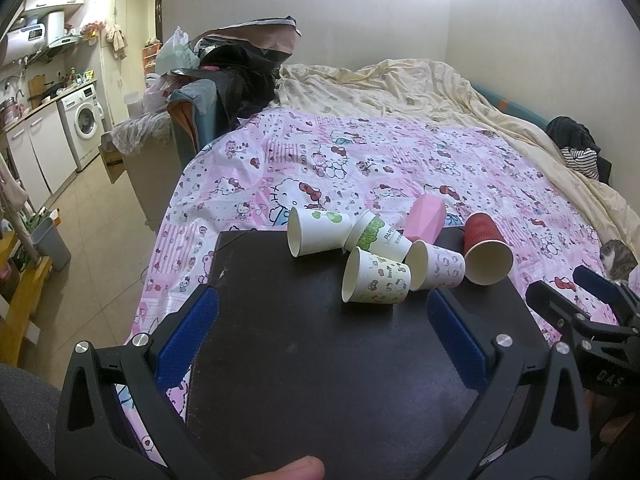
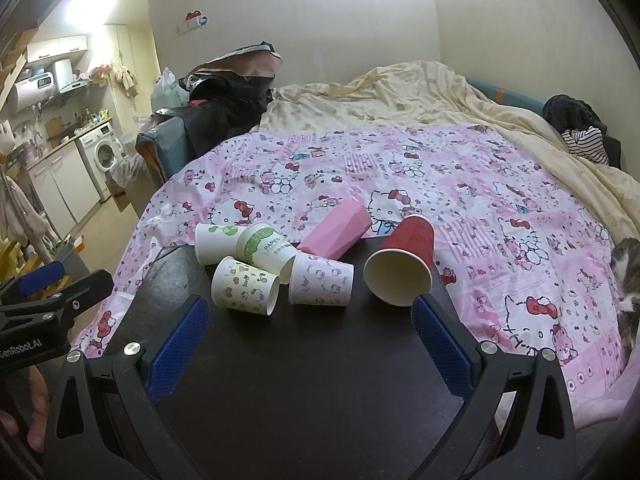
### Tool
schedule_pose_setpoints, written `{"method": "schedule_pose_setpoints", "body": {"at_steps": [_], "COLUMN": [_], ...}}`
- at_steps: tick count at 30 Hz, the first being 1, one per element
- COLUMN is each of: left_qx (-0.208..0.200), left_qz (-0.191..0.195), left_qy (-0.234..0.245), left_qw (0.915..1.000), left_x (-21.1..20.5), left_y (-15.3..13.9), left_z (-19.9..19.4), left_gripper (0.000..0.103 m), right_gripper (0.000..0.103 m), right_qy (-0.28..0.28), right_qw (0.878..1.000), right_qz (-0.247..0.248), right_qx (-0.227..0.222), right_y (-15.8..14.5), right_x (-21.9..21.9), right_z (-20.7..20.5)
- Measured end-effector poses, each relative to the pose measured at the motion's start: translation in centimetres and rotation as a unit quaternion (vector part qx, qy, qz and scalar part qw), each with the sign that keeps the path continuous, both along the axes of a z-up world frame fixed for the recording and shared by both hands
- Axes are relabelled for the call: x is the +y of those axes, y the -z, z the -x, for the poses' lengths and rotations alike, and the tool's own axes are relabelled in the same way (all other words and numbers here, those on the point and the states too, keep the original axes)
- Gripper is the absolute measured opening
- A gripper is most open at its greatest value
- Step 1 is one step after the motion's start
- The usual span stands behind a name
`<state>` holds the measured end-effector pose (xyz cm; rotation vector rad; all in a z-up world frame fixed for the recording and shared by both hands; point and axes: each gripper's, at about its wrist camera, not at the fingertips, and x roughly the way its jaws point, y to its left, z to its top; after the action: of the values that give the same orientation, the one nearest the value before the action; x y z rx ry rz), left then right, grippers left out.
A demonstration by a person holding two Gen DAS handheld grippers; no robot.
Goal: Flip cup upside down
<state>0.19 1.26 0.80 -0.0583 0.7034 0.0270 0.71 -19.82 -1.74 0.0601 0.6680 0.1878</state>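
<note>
Several cups lie on their sides at the far end of a dark board [image 1: 304,360] on the bed. A red cup [image 1: 486,248] [image 2: 404,262] lies at the right, mouth toward me. A pink faceted cup [image 1: 424,222] [image 2: 336,232], a green-print "PAPER" cup [image 1: 376,236] [image 2: 266,250], a green-dot cup [image 1: 316,230] [image 2: 216,242] and two Hello Kitty cups [image 1: 376,278] [image 2: 322,284] lie beside it. My left gripper [image 1: 322,308] is open and empty, short of the cups. My right gripper [image 2: 308,316] is open and empty; its right fingertip [image 2: 424,312] is close under the red cup's rim.
The board [image 2: 304,380] rests on a pink Hello Kitty sheet [image 1: 380,160]. A cream duvet [image 1: 400,84] lies behind. A cat [image 2: 628,280] sits at the right edge. A kitchen with a washing machine [image 1: 86,120] is at the left.
</note>
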Motion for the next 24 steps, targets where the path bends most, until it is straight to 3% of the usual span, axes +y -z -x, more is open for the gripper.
{"method": "schedule_pose_setpoints", "body": {"at_steps": [24], "left_qx": [0.001], "left_qz": [0.0], "left_qy": [-0.001], "left_qw": [1.0], "left_x": [0.66], "left_y": [-0.24], "left_z": [-0.43], "left_gripper": [0.103], "right_gripper": [0.103], "right_qy": [0.001], "right_qw": [1.0], "right_qz": [0.002], "right_qx": [0.0], "right_y": [-0.16], "right_x": [-0.06], "right_z": [-0.16]}}
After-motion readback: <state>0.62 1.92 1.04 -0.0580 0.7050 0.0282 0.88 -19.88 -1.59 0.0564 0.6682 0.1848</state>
